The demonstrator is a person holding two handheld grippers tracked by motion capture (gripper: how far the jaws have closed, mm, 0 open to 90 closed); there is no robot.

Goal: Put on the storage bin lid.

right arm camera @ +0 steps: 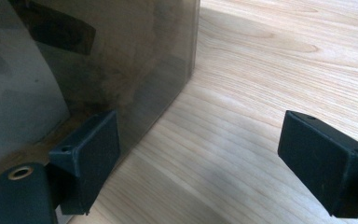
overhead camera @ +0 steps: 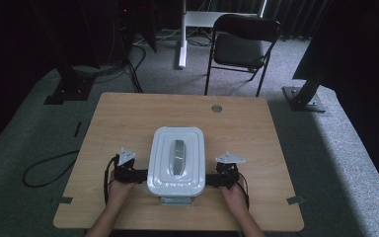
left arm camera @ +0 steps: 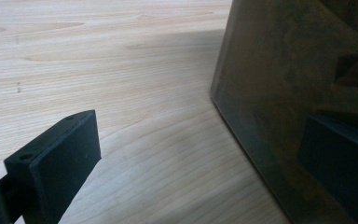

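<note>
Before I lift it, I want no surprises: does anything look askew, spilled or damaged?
Nothing stands out. The lidded box sits square on the table, lid flush, with the left gripper and right gripper open beside it.

The high view is dim and soft, its edges falling to black; the table (overhead camera: 128,118) is the brightest area. Both gripper views are brighter and sharp on the woodgrain, while the box (left arm camera: 284,93) wall reads murky and casts a soft shadow.
</note>
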